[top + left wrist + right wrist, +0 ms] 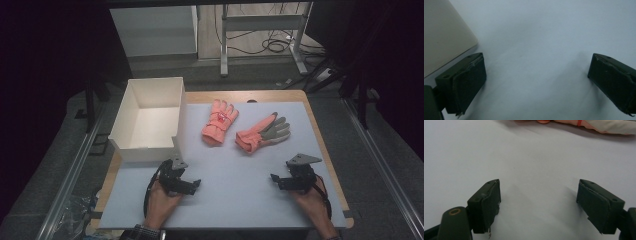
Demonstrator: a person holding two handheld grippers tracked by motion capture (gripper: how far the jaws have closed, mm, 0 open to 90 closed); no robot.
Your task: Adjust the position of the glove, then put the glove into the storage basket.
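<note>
Nearest the person, the left gripper [192, 184] rests low over the pale tabletop [235, 195], just in front of the near corner of the box [150, 117]. Its fingers [465, 82] stand wide apart with bare tabletop between them; in the left gripper view the box wall sits at the upper left, close beside the left finger.

The right gripper [276, 180] is well to the right of the box, also near the front edge — its fingers [486, 203] spread wide and holding nothing, with the grey plate on top.

Farther back, the two gloves lie flat. The right glove [262, 132], orange with a grey palm up, is the farther of the two from the box and lies beyond the right gripper, well apart from it; its edge shows along the top of the right gripper view [599, 126]. The left glove [219, 122], orange, lies just right of the box, cuff toward the person — near its mate but not touching.

The box, white and open-topped, stands at the left edge of the tabletop.
</note>
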